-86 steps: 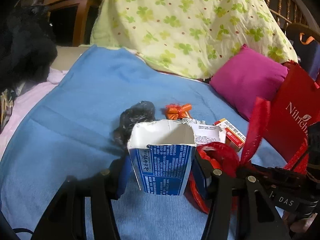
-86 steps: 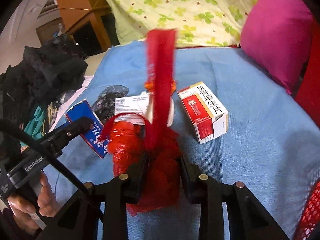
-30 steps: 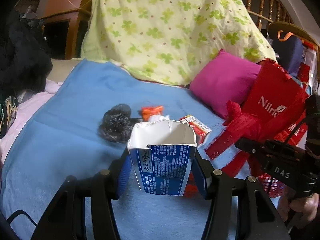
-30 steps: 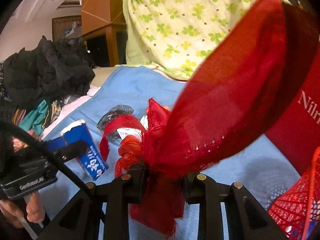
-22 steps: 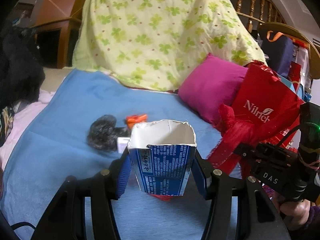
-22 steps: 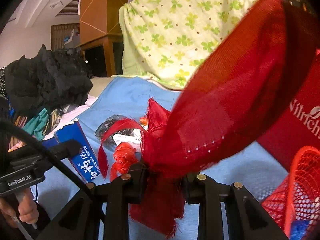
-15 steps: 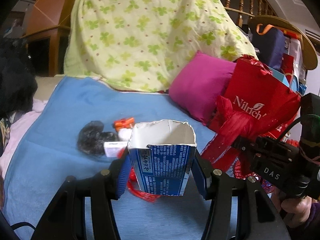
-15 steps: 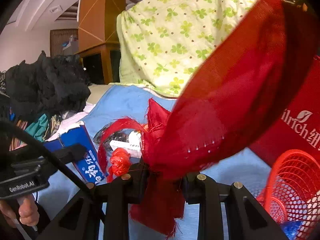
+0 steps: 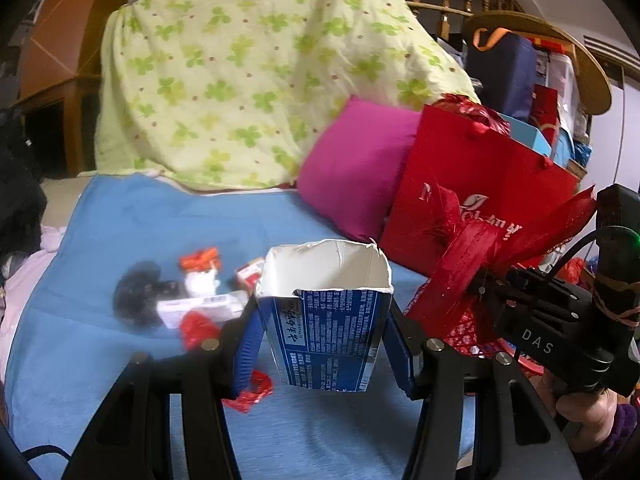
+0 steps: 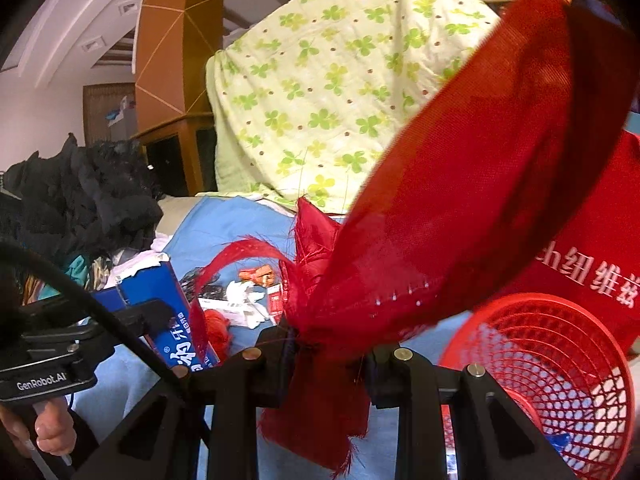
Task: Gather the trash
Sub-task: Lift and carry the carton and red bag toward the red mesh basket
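My left gripper (image 9: 322, 344) is shut on a torn-open blue and white carton (image 9: 326, 320), held upright above the blue bedspread (image 9: 120, 360). The carton also shows in the right wrist view (image 10: 168, 312). My right gripper (image 10: 326, 354) is shut on a red mesh ribbon (image 10: 440, 208) that fans up across the view; it also shows in the left wrist view (image 9: 468, 268). A red plastic mesh basket (image 10: 560, 380) sits at lower right, just right of my right gripper. More trash lies on the bed: a black bag (image 9: 136, 296), an orange wrapper (image 9: 200, 258), a white leaflet (image 9: 200, 308).
A magenta pillow (image 9: 352, 168) and a red paper shopping bag (image 9: 480, 184) stand at the right of the bed. A clover-print quilt (image 9: 240, 80) is piled behind. Dark clothes (image 10: 80, 200) are heaped at the left. A small red and white box (image 9: 250, 276) lies by the leaflet.
Both grippers have lifted and swung to the right with the carton and the ribbon still held. The red basket has come into fuller view beside my right gripper.
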Demonstrator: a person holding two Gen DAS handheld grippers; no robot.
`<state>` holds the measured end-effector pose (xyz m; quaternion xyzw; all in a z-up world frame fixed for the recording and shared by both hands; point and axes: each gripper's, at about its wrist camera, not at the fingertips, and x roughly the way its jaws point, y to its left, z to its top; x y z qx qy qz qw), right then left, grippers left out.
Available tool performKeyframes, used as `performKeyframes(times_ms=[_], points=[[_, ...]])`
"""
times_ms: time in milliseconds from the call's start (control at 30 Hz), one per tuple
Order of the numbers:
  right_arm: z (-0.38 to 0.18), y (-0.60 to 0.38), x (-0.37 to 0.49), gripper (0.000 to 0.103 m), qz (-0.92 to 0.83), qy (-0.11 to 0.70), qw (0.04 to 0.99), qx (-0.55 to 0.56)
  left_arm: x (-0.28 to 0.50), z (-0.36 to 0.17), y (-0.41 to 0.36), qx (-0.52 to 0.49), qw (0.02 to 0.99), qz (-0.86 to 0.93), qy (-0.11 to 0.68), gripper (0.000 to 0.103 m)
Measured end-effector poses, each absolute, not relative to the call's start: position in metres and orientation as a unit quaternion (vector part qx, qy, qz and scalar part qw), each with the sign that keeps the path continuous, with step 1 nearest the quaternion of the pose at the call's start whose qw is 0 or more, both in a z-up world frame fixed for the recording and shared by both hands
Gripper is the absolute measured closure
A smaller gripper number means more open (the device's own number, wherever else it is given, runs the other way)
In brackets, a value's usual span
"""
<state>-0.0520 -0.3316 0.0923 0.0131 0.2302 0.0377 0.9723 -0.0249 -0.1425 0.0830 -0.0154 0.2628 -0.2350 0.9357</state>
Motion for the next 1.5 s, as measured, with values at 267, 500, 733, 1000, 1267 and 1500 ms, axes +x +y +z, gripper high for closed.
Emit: performKeyframes(times_ms=[267, 500, 733, 1000, 1267, 1500], points=[[0.097, -0.361, -0.071, 0.073, 0.016, 0.215, 0.976, 0.036, -0.029, 0.093, -0.174, -0.004, 0.928, -0.263, 0.263, 0.045], [0.099, -0.385, -0.084, 0.073, -0.004, 0.208, 0.977, 0.054, -0.033, 0.103, -0.204, 0.013, 0.923, -0.286, 0.256, 0.045], [0.101, -0.409, -0.096, 0.073, -0.026, 0.198, 0.977, 0.075, -0.038, 0.111, -0.236, 0.035, 0.915, -0.314, 0.25, 0.045], [0.098, -0.448, -0.101, 0.073, -0.052, 0.193, 0.974, 0.105, -0.04, 0.116, -0.274, 0.043, 0.905, -0.341, 0.251, 0.045], [0.086, -0.484, -0.113, 0.073, -0.081, 0.2, 0.966, 0.145, -0.041, 0.107, -0.312, 0.051, 0.89, -0.366, 0.266, 0.045], [0.078, -0.499, -0.119, 0.071, -0.096, 0.207, 0.955, 0.191, -0.04, 0.092, -0.34, 0.059, 0.877, -0.382, 0.286, 0.043]])
